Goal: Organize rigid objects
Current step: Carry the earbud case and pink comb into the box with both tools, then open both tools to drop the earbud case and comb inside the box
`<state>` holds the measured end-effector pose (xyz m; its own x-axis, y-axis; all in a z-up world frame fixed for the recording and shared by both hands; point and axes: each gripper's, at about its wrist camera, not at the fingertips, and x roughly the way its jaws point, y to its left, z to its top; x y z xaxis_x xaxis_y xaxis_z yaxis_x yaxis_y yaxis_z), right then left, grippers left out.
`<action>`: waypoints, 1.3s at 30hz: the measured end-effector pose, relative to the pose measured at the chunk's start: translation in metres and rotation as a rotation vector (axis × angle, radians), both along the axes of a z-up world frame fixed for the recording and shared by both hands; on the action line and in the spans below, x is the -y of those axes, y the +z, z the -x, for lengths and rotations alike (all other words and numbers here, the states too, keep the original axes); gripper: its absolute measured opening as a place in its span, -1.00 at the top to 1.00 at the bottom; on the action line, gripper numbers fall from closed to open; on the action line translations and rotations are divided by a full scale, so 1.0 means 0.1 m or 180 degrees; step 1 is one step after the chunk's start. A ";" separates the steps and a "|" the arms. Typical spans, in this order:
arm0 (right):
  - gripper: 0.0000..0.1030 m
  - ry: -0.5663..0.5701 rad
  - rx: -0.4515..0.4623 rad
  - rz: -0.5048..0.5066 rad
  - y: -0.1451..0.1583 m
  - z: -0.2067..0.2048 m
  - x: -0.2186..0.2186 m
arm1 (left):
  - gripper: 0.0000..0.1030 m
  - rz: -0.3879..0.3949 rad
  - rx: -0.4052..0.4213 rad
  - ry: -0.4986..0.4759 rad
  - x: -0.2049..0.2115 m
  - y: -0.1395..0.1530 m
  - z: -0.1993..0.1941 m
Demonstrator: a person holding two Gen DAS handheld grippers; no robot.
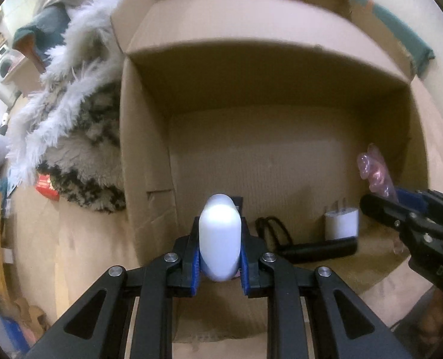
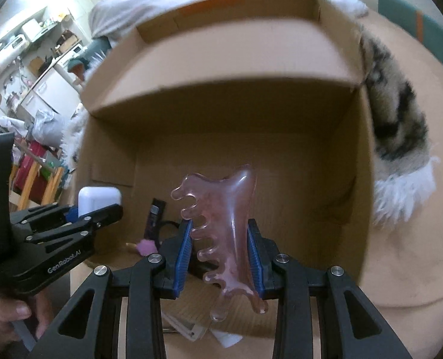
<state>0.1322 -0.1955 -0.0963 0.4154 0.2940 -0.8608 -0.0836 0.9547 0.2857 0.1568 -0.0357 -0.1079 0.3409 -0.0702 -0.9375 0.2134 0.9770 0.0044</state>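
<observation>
My left gripper (image 1: 220,257) is shut on a white rounded case (image 1: 220,236) and holds it over the open cardboard box (image 1: 251,68). It also shows at the left of the right wrist view (image 2: 102,209) with the white case (image 2: 99,199). My right gripper (image 2: 220,257) is shut on a translucent pink comb-shaped massage tool (image 2: 227,233) above the same box (image 2: 221,59). The right gripper (image 1: 401,209) and the pink tool (image 1: 377,173) show at the right of the left wrist view.
In the box lie a white plug charger (image 1: 341,223), a black cylinder (image 1: 320,249), a black cord loop (image 1: 272,230), a dark tube (image 2: 154,218) and a small purple thing (image 2: 146,246). A shaggy black-and-white fur throw (image 1: 81,137) lies beside the box on a beige surface.
</observation>
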 end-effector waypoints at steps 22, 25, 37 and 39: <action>0.30 -0.0136 -0.0330 0.0271 -0.38 -0.12 0.01 | 0.62 -0.0176 0.0136 -0.0068 0.13 -0.03 0.07; 0.30 -0.0143 -0.0295 0.0250 -0.36 -0.13 0.01 | 0.37 -0.0187 0.0157 -0.0062 0.13 -0.01 0.09; -0.16 -0.0271 -0.0039 -0.0027 -0.16 -0.08 0.15 | -0.16 -0.0076 0.0321 -0.0071 0.20 0.19 0.20; -0.20 -0.0278 -0.0021 -0.0049 -0.13 -0.08 0.17 | -0.16 -0.0059 0.0314 -0.0049 0.23 0.18 0.19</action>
<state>0.1401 -0.2125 -0.1097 0.4345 0.2702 -0.8592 0.0018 0.9537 0.3008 0.1381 -0.0583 -0.0894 0.4307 -0.0590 -0.9006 0.2259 0.9731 0.0443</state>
